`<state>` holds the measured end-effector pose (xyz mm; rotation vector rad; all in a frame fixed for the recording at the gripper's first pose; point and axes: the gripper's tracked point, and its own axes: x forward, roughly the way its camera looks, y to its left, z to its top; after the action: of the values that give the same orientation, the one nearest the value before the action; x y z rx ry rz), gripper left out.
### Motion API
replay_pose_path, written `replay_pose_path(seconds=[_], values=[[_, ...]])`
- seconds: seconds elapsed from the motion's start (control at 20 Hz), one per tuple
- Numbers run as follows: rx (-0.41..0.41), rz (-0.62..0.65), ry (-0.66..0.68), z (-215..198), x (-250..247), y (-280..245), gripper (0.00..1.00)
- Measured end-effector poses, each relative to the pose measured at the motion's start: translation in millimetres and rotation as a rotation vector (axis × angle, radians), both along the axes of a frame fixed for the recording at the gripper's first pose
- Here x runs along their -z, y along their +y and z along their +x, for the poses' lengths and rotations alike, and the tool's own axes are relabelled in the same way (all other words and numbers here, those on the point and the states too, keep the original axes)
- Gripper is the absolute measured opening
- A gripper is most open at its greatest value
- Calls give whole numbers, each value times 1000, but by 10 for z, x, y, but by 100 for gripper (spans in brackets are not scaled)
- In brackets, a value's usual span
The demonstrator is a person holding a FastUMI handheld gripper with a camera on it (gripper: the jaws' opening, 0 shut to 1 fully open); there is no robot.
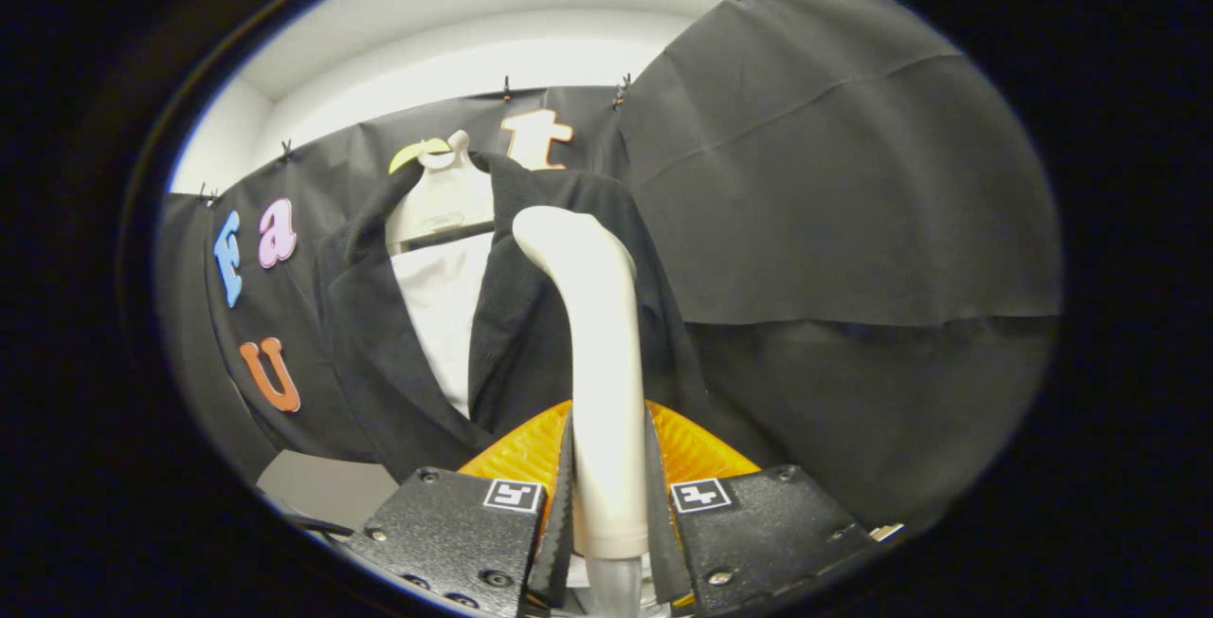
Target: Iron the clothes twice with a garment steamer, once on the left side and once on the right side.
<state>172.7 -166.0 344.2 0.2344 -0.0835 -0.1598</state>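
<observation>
Garment steamer [592,334]: pale, smooth handle rising upright from between the fingers, its top curving over toward the clothing; a greyish tube or neck continues below the handle's lower end, partly hidden.

Gripper [609,514]: fingers drawn narrow, one pressing each side of the steamer handle near its base, holding it. Square markers sit on top of both finger blocks.

Dark jacket [531,315]: hung open just beyond the steamer, ribbed or corduroy-like texture on the collar and lapels. The steamer's curved head lies over the panel on the right of the opening; whether it touches the cloth cannot be told.

White garment [441,305]: inside the jacket, showing in the gap between the two front panels.

Hanger [445,191]: pale, broad-shouldered, carrying both garments, its hook at the top against the booth wall.

Booth wall [834,201]: black cloth clipped along its upper edge, one sheet overlapping another to the right of the jacket.

White ceiling [531,2]: above the cloth, with a bright strip light.

Pale surface [322,485]: low, beside the jacket's hem, possibly a table.
</observation>
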Motion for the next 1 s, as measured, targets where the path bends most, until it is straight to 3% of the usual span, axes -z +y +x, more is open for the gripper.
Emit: replay_pose_path(seconds=[1.0], values=[[8, -95, 112, 113, 620, 273, 36]])
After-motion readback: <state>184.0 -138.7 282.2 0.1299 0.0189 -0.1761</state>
